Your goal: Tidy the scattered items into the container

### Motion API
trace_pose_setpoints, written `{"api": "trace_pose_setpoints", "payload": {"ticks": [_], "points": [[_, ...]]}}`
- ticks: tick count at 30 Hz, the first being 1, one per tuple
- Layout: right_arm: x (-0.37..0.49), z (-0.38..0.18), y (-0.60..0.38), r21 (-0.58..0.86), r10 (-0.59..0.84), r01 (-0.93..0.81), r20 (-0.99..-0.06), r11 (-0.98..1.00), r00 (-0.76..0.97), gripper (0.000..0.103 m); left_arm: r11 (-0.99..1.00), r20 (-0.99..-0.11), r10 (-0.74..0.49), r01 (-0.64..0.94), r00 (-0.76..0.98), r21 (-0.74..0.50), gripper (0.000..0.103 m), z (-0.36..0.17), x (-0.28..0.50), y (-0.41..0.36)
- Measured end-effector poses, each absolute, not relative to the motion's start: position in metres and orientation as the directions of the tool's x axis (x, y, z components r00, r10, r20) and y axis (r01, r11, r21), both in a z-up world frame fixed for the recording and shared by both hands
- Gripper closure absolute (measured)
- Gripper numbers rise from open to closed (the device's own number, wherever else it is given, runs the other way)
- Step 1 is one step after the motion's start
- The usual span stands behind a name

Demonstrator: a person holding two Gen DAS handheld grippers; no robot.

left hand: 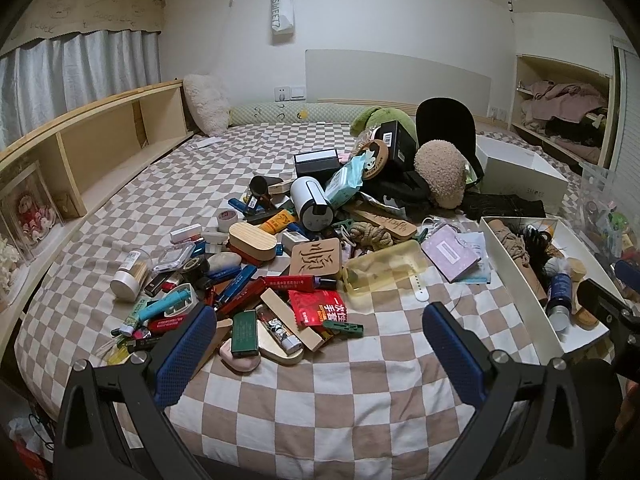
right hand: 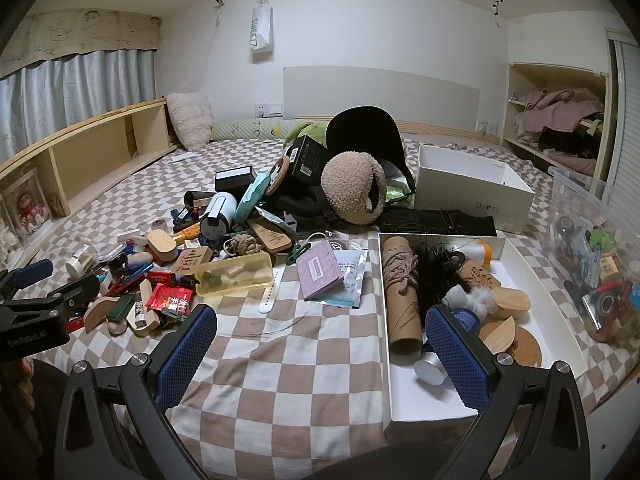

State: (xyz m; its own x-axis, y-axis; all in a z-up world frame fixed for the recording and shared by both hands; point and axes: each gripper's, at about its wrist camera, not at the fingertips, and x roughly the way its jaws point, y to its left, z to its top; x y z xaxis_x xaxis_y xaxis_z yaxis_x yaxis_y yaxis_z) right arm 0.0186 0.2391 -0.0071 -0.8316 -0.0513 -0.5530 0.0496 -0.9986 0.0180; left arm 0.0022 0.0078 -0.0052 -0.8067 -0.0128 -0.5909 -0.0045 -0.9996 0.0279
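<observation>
Fingers [left hand: 200,344] of the left gripper [left hand: 320,356] are spread wide and hold nothing; they hang over the bed [left hand: 320,392] just short of the pile of scattered items [left hand: 260,272], the left pad overlapping the pile's near edge in view (touching or not, cannot tell). Left wrist view, all relative to the white tray [left hand: 560,340]: the pile lies well to its left, the yellow translucent case [left hand: 384,268] between pile and tray, the purple booklet [left hand: 450,254] just beside its left wall. The tray already holds a rope-wrapped tube, a blue bottle and wooden pieces, so the job looks partway done. The spread probably suits a pick from the pile.

Right wrist view: right gripper [right hand: 320,356] also wide apart and empty, its right finger [right hand: 456,356] over the tray [right hand: 386,320], above the blue bottle [right hand: 466,320]. That fits either a just-made drop or a hover. Cardboard tube [right hand: 400,292] lies along the tray's left wall; watch strap [right hand: 268,296] well left of it on the bed.
</observation>
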Motion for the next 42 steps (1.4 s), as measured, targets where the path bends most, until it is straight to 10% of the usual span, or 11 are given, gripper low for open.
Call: {"api": "trace_pose_setpoints", "payload": {"ticks": [42], "points": [[0.0164, -0.0104, 0.2377, 0.023, -0.054, 0.050, -0.569, -0.999, -0.821, 0.000, -0.999, -0.609, -0.021, -0.003, -0.793, 0.039, 0.000, -0.0067, -0.0032, 0.0036]]}}
